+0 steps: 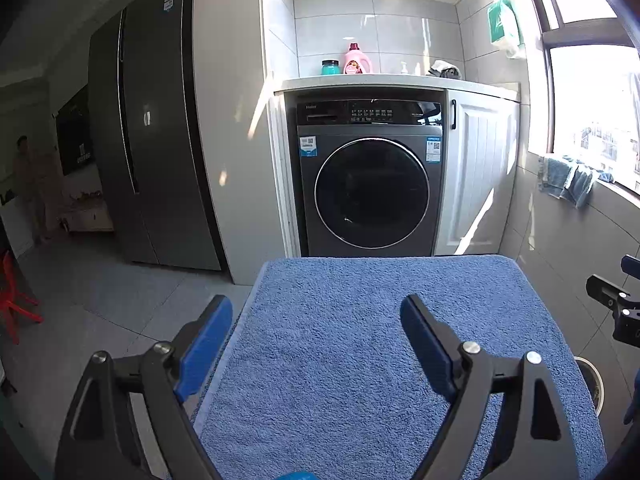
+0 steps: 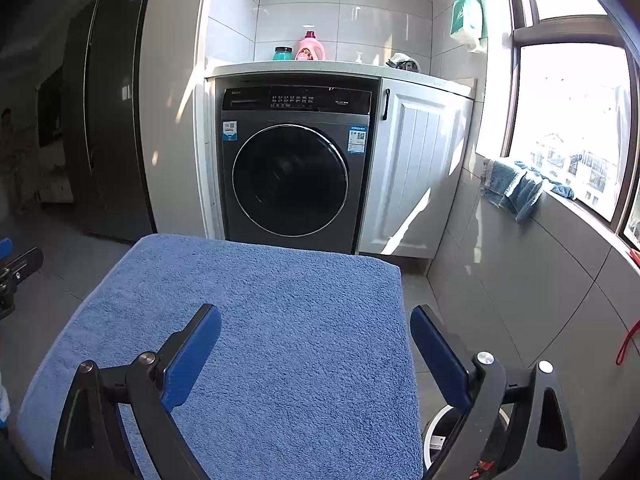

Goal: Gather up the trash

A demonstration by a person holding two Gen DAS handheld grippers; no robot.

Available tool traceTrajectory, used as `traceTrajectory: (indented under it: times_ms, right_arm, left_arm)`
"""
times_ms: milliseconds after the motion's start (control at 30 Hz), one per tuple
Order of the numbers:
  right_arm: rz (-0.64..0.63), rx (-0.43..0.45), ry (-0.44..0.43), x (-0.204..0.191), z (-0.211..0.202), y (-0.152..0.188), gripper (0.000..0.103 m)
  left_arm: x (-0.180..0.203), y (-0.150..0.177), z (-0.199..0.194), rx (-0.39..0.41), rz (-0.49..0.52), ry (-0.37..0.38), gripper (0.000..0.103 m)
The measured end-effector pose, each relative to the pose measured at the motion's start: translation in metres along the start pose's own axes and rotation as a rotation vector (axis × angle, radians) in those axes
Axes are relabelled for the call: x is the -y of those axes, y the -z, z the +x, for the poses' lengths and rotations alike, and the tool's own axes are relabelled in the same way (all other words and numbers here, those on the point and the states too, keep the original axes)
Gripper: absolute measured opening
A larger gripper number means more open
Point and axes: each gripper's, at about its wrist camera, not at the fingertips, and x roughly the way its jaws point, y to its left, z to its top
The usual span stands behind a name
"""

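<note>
A blue towel [image 1: 380, 360] covers a raised flat surface in front of me; it also shows in the right wrist view [image 2: 260, 340]. My left gripper [image 1: 316, 312] is open and empty above the towel's left half. My right gripper [image 2: 316, 324] is open and empty above the towel's right half. A white round bin rim [image 2: 436, 432] shows low beside the towel's right edge, partly hidden by my right finger; it also shows in the left wrist view [image 1: 592, 380]. No trash item shows on the towel.
A grey washing machine [image 1: 370, 176] stands under a white counter [image 1: 400, 80] with a pink detergent bottle [image 1: 358, 60]. A dark fridge [image 1: 152, 120] is at left. A window sill with blue cloths [image 2: 516, 188] is at right. A red stool [image 1: 16, 300] stands far left.
</note>
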Motion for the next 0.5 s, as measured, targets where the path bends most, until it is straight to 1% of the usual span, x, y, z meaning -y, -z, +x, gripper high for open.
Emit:
traceTrajectory:
  times_ms: [233,500]
  right_arm:
    - [0.012,0.012,0.035,0.01,0.0,-0.002,0.098]
    - [0.026,0.002,0.043,0.021,0.003,0.002,0.098]
  left_arm:
    - [0.009,-0.006,0.002,0.011,0.013,0.014,0.086]
    - [0.023,-0.007,0.007,0.001,0.033,0.026,0.086]
